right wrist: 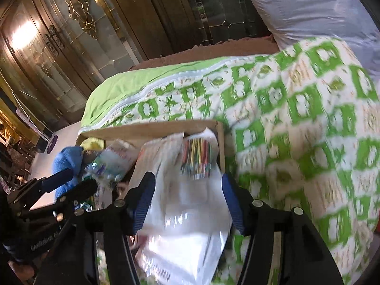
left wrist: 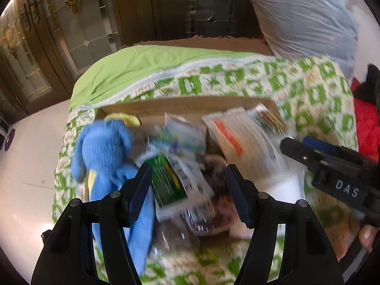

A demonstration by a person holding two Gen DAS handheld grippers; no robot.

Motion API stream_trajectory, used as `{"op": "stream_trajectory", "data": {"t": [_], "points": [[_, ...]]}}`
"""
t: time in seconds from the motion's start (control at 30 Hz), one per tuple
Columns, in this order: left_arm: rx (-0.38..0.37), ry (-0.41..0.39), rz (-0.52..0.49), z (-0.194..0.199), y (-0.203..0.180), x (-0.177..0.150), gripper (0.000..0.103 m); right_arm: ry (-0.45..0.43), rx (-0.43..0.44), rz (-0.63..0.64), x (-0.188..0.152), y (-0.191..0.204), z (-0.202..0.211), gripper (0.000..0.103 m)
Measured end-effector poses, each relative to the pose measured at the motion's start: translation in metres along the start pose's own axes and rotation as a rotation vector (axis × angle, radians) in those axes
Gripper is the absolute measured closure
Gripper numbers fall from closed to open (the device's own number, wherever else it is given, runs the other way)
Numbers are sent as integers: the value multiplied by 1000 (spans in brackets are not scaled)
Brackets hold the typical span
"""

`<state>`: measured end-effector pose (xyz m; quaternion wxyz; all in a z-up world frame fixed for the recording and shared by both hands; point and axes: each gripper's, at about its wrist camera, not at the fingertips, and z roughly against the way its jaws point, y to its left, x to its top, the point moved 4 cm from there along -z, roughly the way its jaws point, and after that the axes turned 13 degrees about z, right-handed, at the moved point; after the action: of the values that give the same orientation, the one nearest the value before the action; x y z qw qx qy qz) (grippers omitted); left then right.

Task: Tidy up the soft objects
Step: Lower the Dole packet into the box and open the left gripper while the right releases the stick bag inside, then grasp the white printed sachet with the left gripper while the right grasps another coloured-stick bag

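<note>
A cardboard box [left wrist: 180,105] lies on a green-and-white quilt [left wrist: 308,90]. It holds several plastic packets and a blue plush toy [left wrist: 104,152] that hangs over its left edge. My left gripper [left wrist: 188,180] is open above a green-labelled packet [left wrist: 171,180] in the box. My right gripper [right wrist: 187,190] is open, with a white plastic bag [right wrist: 187,225] between its fingers; whether they touch it cannot be told. A packet of coloured sticks [right wrist: 197,156] lies just beyond. The box also shows in the right wrist view [right wrist: 152,128], and the blue plush [right wrist: 67,159] at its left.
A large clear plastic bag [left wrist: 304,14] stands at the back right. Something red [left wrist: 367,128] lies at the right edge. Wooden glass-panelled doors [left wrist: 78,28] stand behind. White floor [left wrist: 28,166] lies to the left of the bed. The frames are motion-blurred.
</note>
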<state>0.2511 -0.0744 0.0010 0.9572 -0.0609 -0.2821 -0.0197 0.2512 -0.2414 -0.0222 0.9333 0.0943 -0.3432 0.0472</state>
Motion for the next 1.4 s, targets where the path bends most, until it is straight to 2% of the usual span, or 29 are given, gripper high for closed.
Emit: {"op": "stream_trajectory", "data": {"t": [0.17, 0.3, 0.37, 0.47, 0.57, 0.63, 0.77, 0.93, 1.13, 1.27, 1.4], "points": [[16, -14, -36, 17, -8, -24, 38, 23, 19, -5, -17, 13, 7, 42], [17, -16, -41, 26, -7, -40, 38, 19, 29, -14, -31, 18, 16, 32], [20, -10, -43, 28, -4, -49, 38, 25, 35, -28, -39, 17, 19, 32], [19, 22, -32, 28, 10, -73, 38, 55, 51, -53, -58, 14, 24, 32], [1, 85, -6, 22, 27, -103, 38, 90, 67, -61, -79, 14, 25, 31], [-9, 134, 21, 16, 37, -123, 38, 117, 71, -56, -92, 17, 25, 31], [-31, 171, 76, 17, 52, -152, 38, 148, 66, -17, -106, 29, 23, 31], [-56, 197, 111, 26, 64, -170, 38, 157, 62, 52, -119, 46, 22, 31], [-58, 252, 88, 36, 66, -196, 38, 178, 64, 93, -123, 52, 11, 31], [-82, 319, 170, 37, 67, -208, 38, 189, 50, 102, -127, 52, 6, 31], [-50, 342, 237, 39, 67, -227, 38, 193, 55, 124, -126, 59, 3, 31]]}}
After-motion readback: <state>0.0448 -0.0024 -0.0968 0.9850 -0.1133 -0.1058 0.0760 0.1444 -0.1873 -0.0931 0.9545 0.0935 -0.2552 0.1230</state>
